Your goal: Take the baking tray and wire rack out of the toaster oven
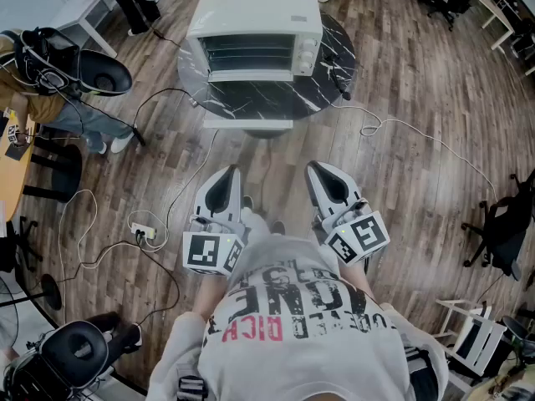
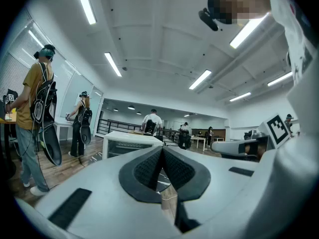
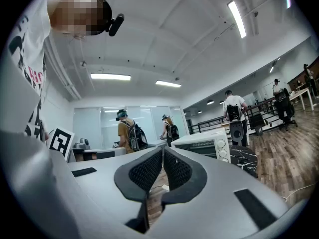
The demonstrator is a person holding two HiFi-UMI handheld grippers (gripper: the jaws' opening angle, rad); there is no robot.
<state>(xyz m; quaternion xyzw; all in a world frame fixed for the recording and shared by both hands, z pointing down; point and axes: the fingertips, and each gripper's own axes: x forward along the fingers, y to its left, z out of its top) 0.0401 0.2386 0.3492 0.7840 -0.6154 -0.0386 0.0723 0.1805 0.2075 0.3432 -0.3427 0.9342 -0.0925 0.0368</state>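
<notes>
A white toaster oven (image 1: 255, 36) stands on a round black marble table (image 1: 334, 57), its door hanging open toward me. Inside I make out shelves, but the baking tray and wire rack cannot be told apart. My left gripper (image 1: 226, 176) and right gripper (image 1: 322, 172) are held level near my body, well short of the table, both shut with nothing between the pads. The oven (image 2: 130, 144) shows far off beyond the closed left gripper (image 2: 162, 151). In the right gripper view the oven (image 3: 204, 146) sits to the right of the closed right gripper (image 3: 163, 151).
Cables (image 1: 180, 182) and a power strip (image 1: 144, 229) lie across the wooden floor left of me, and another cable (image 1: 418, 132) runs to the right. A person (image 1: 50, 82) stands at the far left. Office chairs (image 1: 501, 224) are at the right and lower left.
</notes>
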